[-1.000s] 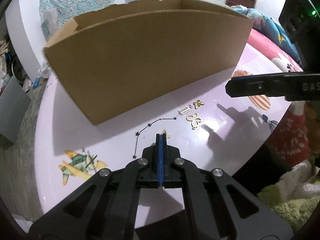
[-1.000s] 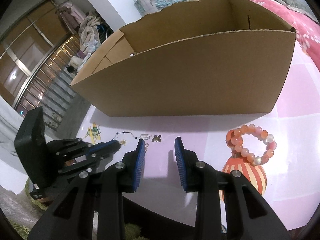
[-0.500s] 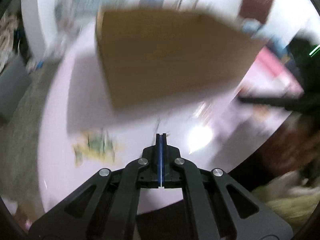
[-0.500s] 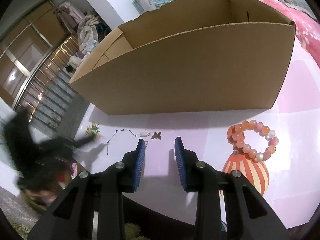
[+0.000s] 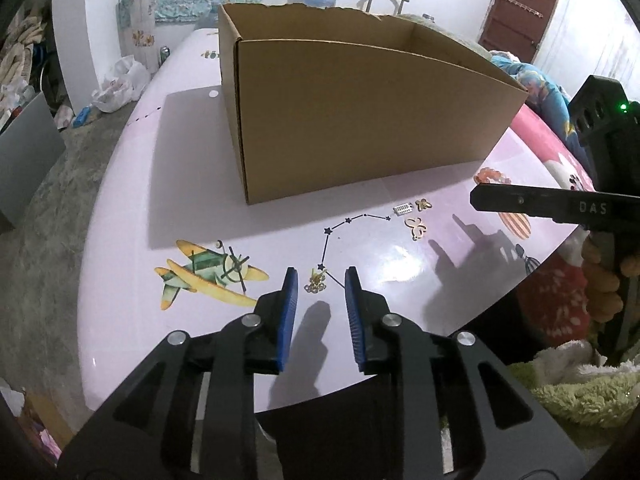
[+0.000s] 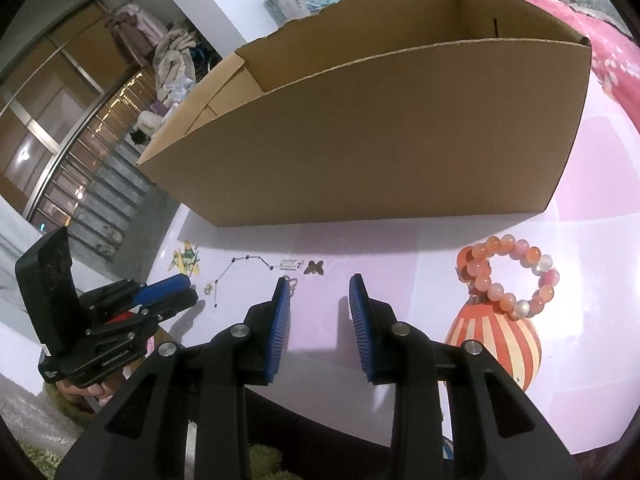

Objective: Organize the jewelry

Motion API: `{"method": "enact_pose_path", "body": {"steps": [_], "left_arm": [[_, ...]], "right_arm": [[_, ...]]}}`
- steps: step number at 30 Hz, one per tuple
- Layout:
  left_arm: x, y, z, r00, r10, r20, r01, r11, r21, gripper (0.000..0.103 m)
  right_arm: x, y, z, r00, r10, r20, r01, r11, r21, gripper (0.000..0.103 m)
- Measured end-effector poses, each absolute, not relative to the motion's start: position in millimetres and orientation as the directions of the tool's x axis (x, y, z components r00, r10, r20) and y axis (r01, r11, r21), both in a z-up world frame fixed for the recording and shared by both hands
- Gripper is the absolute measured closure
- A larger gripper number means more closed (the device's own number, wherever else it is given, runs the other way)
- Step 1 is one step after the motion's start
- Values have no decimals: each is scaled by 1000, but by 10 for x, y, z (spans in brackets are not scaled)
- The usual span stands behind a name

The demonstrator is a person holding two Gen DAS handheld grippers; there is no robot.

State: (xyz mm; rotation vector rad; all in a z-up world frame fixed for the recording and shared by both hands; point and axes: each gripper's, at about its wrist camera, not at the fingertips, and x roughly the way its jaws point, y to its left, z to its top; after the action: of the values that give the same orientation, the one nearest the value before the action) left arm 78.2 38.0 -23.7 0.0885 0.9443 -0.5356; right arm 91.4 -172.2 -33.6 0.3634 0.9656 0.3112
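Note:
My left gripper (image 5: pixel 320 280) hovers low over the lilac table (image 5: pixel 200 184). Its jaws are opening, and a small gold chain piece (image 5: pixel 316 283) lies on the table between the fingertips, free of the pads. Further right lie a gold butterfly outline (image 5: pixel 416 228), a small gold butterfly (image 5: pixel 423 203) and a silver clip (image 5: pixel 402 209). My right gripper (image 6: pixel 318 292) stands open and empty near the table's front edge, with the butterfly outline (image 6: pixel 293 282) beside its left finger. An orange and pink bead bracelet (image 6: pixel 508 276) lies to its right. The open cardboard box (image 6: pixel 380 152) stands behind.
Printed pictures mark the tabletop: an aeroplane (image 5: pixel 208 276), a line of stars (image 5: pixel 352 220) and a striped balloon (image 6: pixel 496 344). A pink bedspread (image 6: pixel 612 52) lies beyond the table's right side. Green shaggy fabric (image 5: pixel 580 392) sits below the front edge.
The left gripper, shut a second ago, has parted its jaws and swung left with a roll. The small gold piece now lies between its tips. The right gripper has kept still.

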Motion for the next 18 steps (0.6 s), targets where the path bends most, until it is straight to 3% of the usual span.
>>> {"method": "enact_pose_path", "body": {"steps": [6,10,13,18], "left_arm": [[836,277,-330,460,-350,-816,494,865,-92,82],[805,171,-348,485,-305,-820,512,859,-17,91],[852,186,-360,480,-308,-821,500,865,-32,100],[873,223,-356,471,-326,-820,495,867,-60,101]], "right_arm": [[937,-1689,-342,533,412,-739,-97,897,430,72],[943,-1693,-355,536,408,-739,-94,899,428,72],[962,-1692,-371,536,405,-741,-93,900,425,72],[996,-1644,-386,539,387,-748,-109,913,394,72]]}}
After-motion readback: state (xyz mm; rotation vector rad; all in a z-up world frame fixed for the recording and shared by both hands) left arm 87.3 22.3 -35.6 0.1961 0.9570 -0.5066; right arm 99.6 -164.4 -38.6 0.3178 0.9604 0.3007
